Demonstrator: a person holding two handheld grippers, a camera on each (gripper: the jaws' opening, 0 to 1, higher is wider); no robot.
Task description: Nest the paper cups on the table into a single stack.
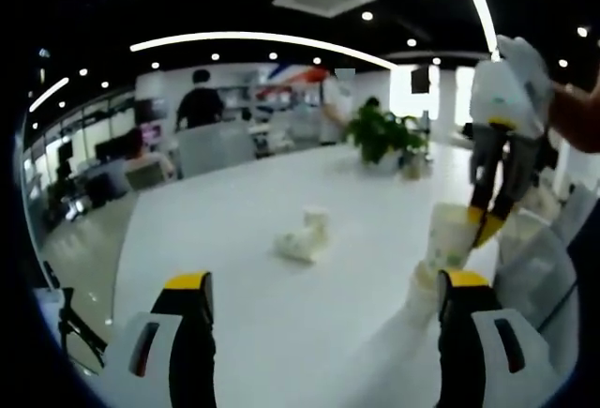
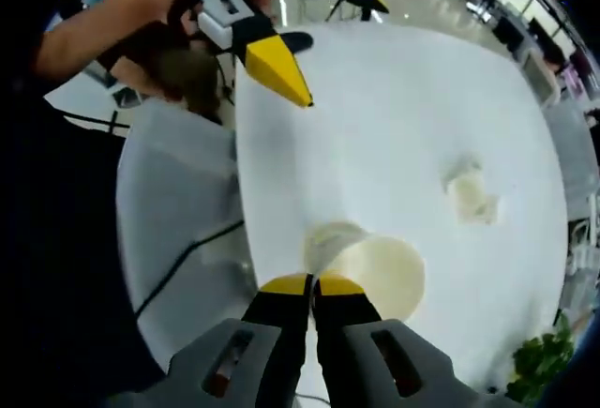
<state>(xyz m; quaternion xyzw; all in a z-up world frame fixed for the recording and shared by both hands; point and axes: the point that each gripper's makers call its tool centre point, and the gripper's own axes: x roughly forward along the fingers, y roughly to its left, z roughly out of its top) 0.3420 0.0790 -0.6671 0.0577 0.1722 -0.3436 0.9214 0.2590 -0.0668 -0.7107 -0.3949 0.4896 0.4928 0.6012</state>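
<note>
My right gripper (image 2: 314, 286) is shut on the rim of a cream paper cup (image 2: 386, 275), which I see from above, mouth open. In the left gripper view the right gripper (image 1: 489, 220) comes down from the upper right with that cup (image 1: 452, 234) held just above another white cup (image 1: 422, 291) by the table's near right side. Further out on the white table (image 1: 244, 239) lie a few toppled cups (image 1: 305, 237), also seen as cups (image 2: 473, 192) in the right gripper view. My left gripper (image 1: 323, 281) is open and holds nothing. A person's hand holds the left gripper (image 2: 345, 52) above the table edge.
A green potted plant (image 1: 380, 131) stands at the far end of the table, also seen as a plant (image 2: 539, 361). Chairs (image 1: 216, 145) and people are beyond the table. A dark cable (image 2: 187, 258) hangs off the table edge over a white chair.
</note>
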